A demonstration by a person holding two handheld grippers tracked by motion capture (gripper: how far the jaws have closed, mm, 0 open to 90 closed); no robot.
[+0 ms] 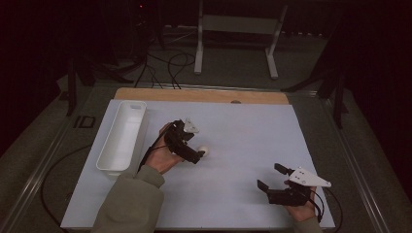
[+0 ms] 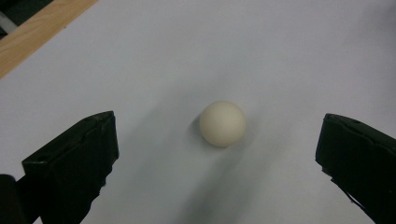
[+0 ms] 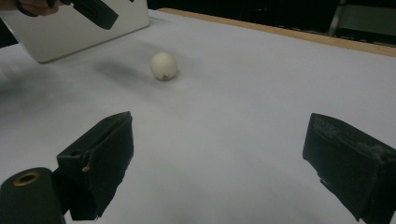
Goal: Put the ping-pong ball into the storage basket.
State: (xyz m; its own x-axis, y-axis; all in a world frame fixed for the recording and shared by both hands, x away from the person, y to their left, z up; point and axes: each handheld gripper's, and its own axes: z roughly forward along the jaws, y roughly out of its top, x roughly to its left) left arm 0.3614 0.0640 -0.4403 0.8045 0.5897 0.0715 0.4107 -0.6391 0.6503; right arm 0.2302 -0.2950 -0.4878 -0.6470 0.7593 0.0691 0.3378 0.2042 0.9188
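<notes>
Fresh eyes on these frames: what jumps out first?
A small cream ball lying alone on the pale table, framed between the wide-open jaws of the left gripper, which sits right at it but not closed on it. Next, the long white bin at the table's left edge, open side up. The right gripper sits apart near the right front corner, jaws open and holding nothing.

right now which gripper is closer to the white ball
Left. The left gripper hangs right over the ball, jaws open wide with the ball between and just ahead of them. The right gripper, also open, sits well off toward the table's near right corner.
</notes>
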